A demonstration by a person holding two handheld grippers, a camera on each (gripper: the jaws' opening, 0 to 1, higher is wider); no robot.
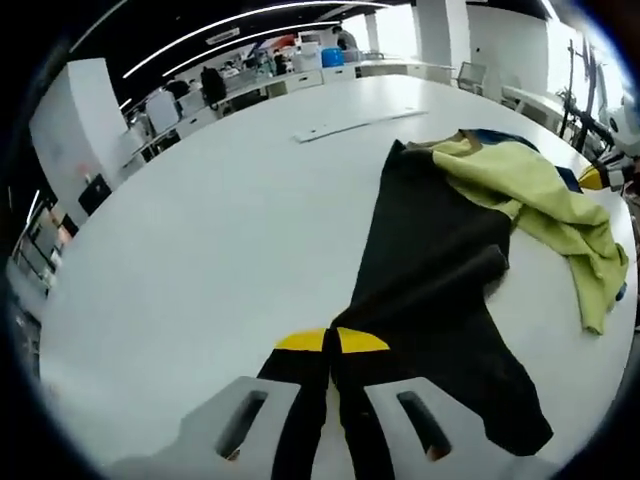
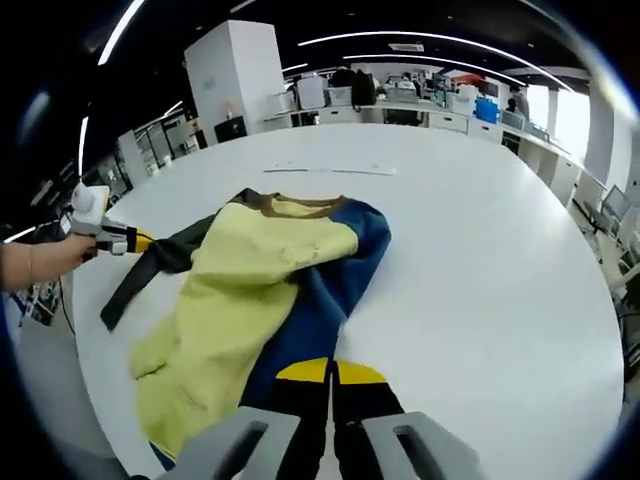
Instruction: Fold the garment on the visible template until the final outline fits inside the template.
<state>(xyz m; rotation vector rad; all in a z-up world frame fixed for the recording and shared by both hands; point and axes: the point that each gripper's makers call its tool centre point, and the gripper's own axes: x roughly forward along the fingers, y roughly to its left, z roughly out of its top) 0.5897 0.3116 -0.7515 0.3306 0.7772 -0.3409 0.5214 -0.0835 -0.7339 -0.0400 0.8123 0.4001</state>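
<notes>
A: Black cloth is seen clamped between the closed jaws of the left gripper (image 1: 330,345), whose yellow-marked tips are pressed together on it. From that grip, a dark sleeve of the garment (image 1: 440,270) is stretched forward and to the right across the white table (image 1: 200,250).

B: And further along that sleeve?

A: Ahead and to the right of the left gripper, the yellow-green part of the garment is bunched in loose folds, with a blue edge showing behind it. A pale strip (image 1: 355,125) is laid flat on the table well beyond the jaws, apart from the cloth.

B: What is seen from the right gripper?

A: In the right gripper view, the left gripper (image 2: 120,240) is held by a hand (image 2: 45,258) far to the left, with the black sleeve drawn toward it. The garment (image 2: 270,270) is spread ahead and left of the right gripper (image 2: 330,370): a yellow-green panel on the left, a blue panel on the right, a brown collar at the far end.

B: And the right gripper's jaws?

A: They are closed on the blue edge of the garment, tips together. The strip (image 2: 330,170) is seen beyond the collar, and the table (image 2: 500,280) lies bare to the right.
</notes>
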